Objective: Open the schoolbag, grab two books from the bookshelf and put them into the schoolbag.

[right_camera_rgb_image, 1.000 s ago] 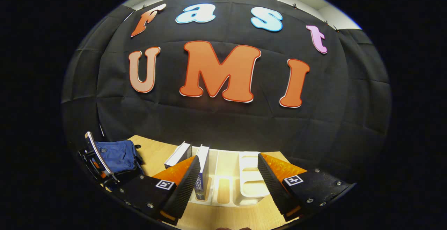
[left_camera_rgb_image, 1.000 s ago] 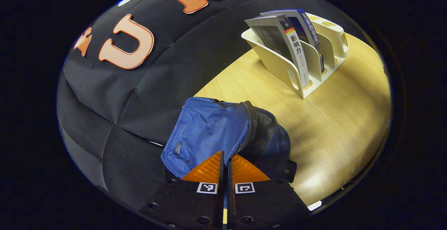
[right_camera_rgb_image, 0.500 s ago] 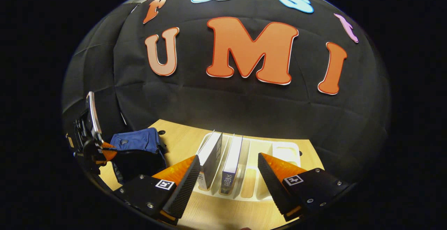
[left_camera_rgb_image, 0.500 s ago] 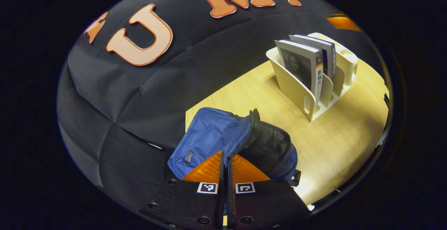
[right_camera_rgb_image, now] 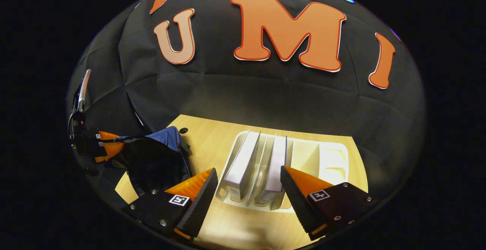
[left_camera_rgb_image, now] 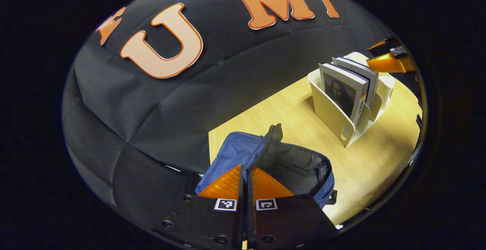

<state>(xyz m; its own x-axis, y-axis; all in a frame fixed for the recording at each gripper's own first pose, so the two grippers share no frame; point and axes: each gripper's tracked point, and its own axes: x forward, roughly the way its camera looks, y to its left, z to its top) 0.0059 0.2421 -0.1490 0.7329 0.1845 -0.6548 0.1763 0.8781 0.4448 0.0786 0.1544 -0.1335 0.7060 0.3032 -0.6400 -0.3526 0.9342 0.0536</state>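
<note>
The blue schoolbag (left_camera_rgb_image: 235, 153) lies on the table with its mouth held wide, showing the black lining (left_camera_rgb_image: 300, 168). My left gripper (left_camera_rgb_image: 246, 168) is shut on the zipper edge of the bag's flap and holds it up. A white bookshelf (left_camera_rgb_image: 330, 111) stands at the right with two upright books (left_camera_rgb_image: 345, 92). In the right gripper view, my right gripper (right_camera_rgb_image: 248, 174) hangs open above the shelf (right_camera_rgb_image: 330, 159), its fingers either side of the two books (right_camera_rgb_image: 243, 162), (right_camera_rgb_image: 276, 159), touching neither. The bag (right_camera_rgb_image: 152, 162) and the left gripper (right_camera_rgb_image: 106, 149) show at the left.
The wooden table (left_camera_rgb_image: 288, 109) ends at the black cloth wall just behind the bag and the shelf. The shelf's right-hand slots (right_camera_rgb_image: 303, 155) hold nothing. A small round hole (right_camera_rgb_image: 183, 130) sits in the table near the bag.
My left gripper has pulled the flap up and back, so the bag's mouth gapes wider. My right gripper has moved forward and over the shelf, now looking down on the books.
</note>
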